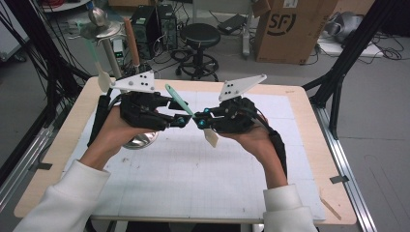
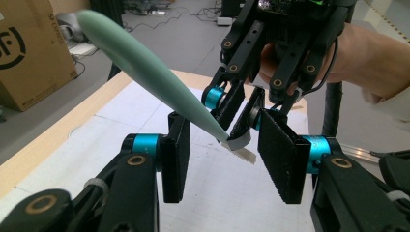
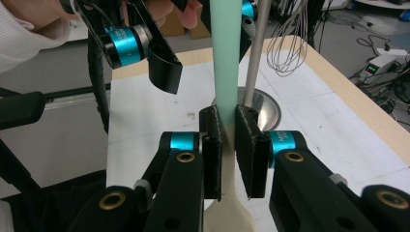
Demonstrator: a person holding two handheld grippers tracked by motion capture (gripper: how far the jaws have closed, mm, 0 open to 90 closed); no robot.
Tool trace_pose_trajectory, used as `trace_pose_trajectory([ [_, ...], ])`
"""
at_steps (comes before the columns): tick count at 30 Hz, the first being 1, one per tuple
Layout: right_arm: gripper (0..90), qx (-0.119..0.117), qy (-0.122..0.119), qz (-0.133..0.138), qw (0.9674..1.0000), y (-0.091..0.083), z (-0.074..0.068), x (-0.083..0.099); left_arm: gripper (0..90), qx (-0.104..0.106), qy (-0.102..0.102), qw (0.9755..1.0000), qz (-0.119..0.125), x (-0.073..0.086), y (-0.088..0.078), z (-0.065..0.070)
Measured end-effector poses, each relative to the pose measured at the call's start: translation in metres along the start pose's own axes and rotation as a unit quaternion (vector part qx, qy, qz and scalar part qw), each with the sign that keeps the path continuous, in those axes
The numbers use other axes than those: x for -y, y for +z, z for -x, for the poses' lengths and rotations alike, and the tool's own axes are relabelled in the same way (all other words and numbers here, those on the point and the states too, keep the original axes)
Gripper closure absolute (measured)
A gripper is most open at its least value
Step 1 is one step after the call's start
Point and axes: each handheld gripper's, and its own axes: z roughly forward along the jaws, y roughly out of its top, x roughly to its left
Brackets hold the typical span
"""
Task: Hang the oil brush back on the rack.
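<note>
A: What is held above the bench [image 1: 290,159]?

B: A slim spatula [image 1: 186,108] is seen, with a smooth mint-green handle that swells to a rounded end and tapers down to a flat, cream-coloured blade. It is carried in the air between the two hands, over the white gridded mat that covers the pale wooden bench top.

A: How is it gripped?

B: The right tool [image 3: 228,145] is pressed together on the spatula's neck, where green meets cream; its black, rough-textured pads are clamped on either side, and the blade hangs below them. The left tool [image 2: 227,154] is spread partway, its flat grainy pads set on either side of the handle's thin end, with a gap visible at each pad, so the handle is not pinched by it.

A: Anything else close by?

B: A shiny round metal stand [image 3: 263,104] with an upright rod is seen just behind, and a wire whisk [image 3: 287,46] hangs beside the rod.
</note>
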Motion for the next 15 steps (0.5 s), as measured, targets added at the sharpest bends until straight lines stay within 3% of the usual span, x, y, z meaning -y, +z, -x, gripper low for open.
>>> trace_pose_trajectory([
  [3,81.2,-0.001,0.005,-0.004,1.0,0.0011,-0.0009,0.0003,58.2,-0.002,-0.002,1.0,-0.002,-0.0001,-0.0002,-0.0008],
  [4,81.2,-0.008,-0.004,0.002,1.0,0.0028,0.0001,0.0001,58.7,-0.003,-0.003,1.0,-0.002,-0.0003,-0.0002,-0.0014],
  [5,81.2,0.001,0.005,-0.004,1.0,0.002,-0.0011,0.0001,59.7,-0.004,-0.004,1.0,-0.002,-0.0005,-0.0003,-0.0016],
  [6,81.2,-0.007,-0.001,-0.001,1.0,0.0034,-0.0004,-0.0001,60.9,-0.005,-0.005,1.0,-0.001,-0.0007,-0.0004,-0.0017],
  [11,81.2,0.006,0.001,-0.001,1.0,0.0059,-0.0005,-0.0009,64.4,-0.006,-0.008,0.9999,0.0,-0.0013,0.0002,-0.0022],
  [15,81.3,-0.001,-0.001,-0.002,1.0,0.0086,-0.001,-0.0017,67.1,-0.007,-0.008,0.9999,0.002,-0.0014,0.0005,-0.0022],
])
